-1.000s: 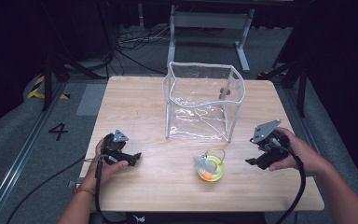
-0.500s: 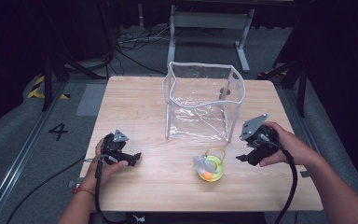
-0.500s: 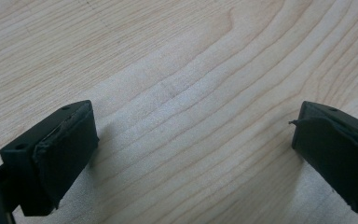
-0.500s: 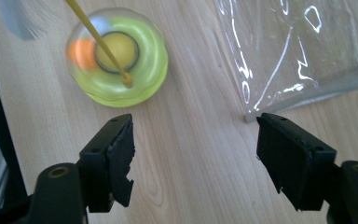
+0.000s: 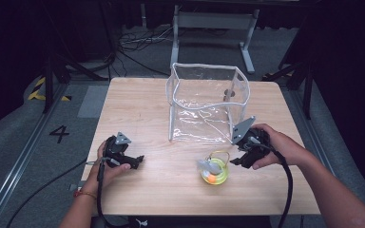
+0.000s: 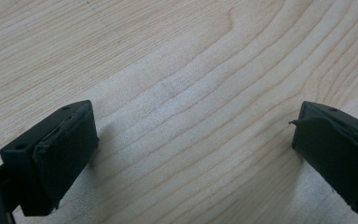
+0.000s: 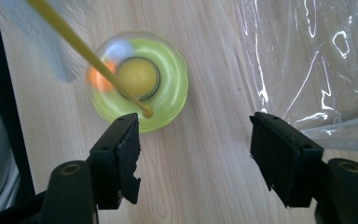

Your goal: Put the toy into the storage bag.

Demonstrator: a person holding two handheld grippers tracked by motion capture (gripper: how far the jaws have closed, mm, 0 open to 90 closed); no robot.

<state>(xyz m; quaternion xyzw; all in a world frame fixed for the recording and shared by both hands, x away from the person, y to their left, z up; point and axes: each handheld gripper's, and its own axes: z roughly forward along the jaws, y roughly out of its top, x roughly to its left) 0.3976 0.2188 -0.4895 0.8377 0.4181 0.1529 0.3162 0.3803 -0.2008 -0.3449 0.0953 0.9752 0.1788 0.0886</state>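
A small round yellow-green container [image 5: 215,174] with a thin yellow loop and a white tag lies on the wooden table [image 5: 138,109], in front of a clear plastic bag [image 5: 204,102] that stands open. My right gripper [image 5: 236,161] is just to the right of the container, and its jaws have just been closing. In the right gripper view the right gripper [image 7: 196,140] is still open, with bare wood between the jaws and the container [image 7: 137,86] just beyond one jaw. My left gripper [image 5: 138,161] rests at the table's front left. Its jaws stand wide open over bare wood [image 6: 191,154].
The clear bag's wall [image 7: 307,60] is close beyond the right gripper's other jaw. Cables trail from both grippers off the table's front edge. Dark floor with cables and a metal stand [image 5: 214,23] lies behind the table.
My right gripper has moved left toward the yellow-green container and now sits beside it. The left gripper has not moved.
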